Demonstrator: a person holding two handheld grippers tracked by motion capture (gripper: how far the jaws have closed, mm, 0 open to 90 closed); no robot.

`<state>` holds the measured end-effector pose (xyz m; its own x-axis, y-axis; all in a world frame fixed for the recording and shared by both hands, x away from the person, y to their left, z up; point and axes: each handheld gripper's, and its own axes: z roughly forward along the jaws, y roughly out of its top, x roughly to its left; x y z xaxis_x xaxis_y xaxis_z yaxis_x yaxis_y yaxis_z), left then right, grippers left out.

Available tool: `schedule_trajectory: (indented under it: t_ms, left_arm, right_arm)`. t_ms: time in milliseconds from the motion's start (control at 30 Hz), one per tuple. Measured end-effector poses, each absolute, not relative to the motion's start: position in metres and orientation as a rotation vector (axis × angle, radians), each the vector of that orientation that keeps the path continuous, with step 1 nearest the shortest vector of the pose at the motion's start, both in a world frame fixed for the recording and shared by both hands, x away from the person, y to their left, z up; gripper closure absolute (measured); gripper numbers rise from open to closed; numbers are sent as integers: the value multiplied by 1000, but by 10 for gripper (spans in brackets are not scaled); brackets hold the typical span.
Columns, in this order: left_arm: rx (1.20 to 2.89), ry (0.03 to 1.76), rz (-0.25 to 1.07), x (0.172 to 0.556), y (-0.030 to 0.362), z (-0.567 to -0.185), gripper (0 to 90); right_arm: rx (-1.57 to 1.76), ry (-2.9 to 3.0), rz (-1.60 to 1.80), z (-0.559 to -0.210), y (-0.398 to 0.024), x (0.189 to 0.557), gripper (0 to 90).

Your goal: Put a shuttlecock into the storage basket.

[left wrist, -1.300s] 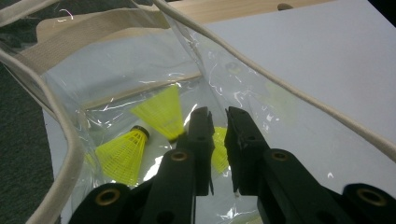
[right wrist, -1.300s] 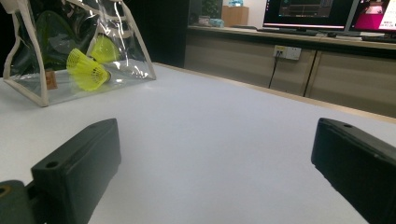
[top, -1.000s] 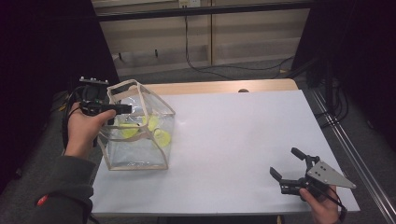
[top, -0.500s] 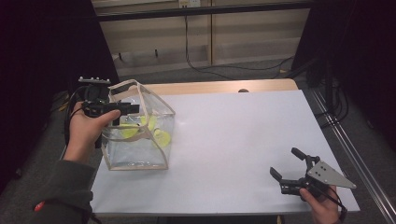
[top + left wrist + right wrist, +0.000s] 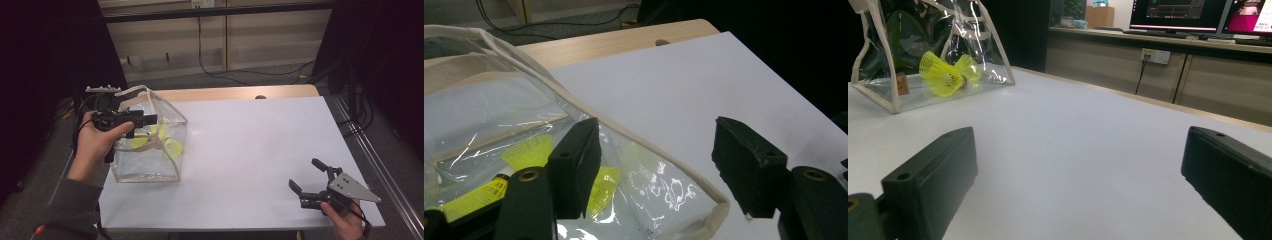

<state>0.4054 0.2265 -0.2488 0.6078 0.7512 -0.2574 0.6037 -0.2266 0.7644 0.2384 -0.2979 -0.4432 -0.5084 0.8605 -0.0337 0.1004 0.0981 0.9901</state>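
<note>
1. The clear plastic bag (image 5: 150, 145) with cream fabric trim stands upright at the left side of the white table (image 5: 260, 150). Yellow shuttlecocks (image 5: 160, 137) lie on its floor, also seen through the wall in the left gripper view (image 5: 531, 150).
2. The left gripper (image 5: 142, 119) hovers over the bag's open mouth. Its jaws have just been opening and stand apart. The trimmed rim (image 5: 644, 157) passes between them, but the pads do not press on it.
3. The right gripper (image 5: 305, 177) rests near the table's front right corner, well apart from the bag, jaws wide apart with nothing between them (image 5: 1073, 170).
4. The step in hand looks like letting go over the bag after a drop. To do it well, finish spreading the jaws before lifting, so the soft rim does not snag on a pad.
5. Draw the left gripper straight up and clear; a sideways pull could tip the light bag.
</note>
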Motion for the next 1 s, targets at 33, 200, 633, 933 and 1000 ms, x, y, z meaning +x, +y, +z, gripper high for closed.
schedule_trajectory:
  t_ms: [33,200,633,933,1000]
  left_arm:
    - [1925,1076,204,405,226,-249,327]
    - [1914,1057,188,402,224,-250,297]
    - [1906,997,161,393,215,-250,232]
    - [1908,956,141,388,205,-253,210]
    - [1909,947,140,387,203,-253,208]
  right_arm:
    - [949,1721,1471,-443,-298,238,14]
    - [947,1722,1472,-443,-297,239,14]
    - [948,1723,1473,-443,-297,238,14]
    - [950,1724,1474,-443,-297,238,14]
    - [949,1723,1474,-443,-297,238,14]
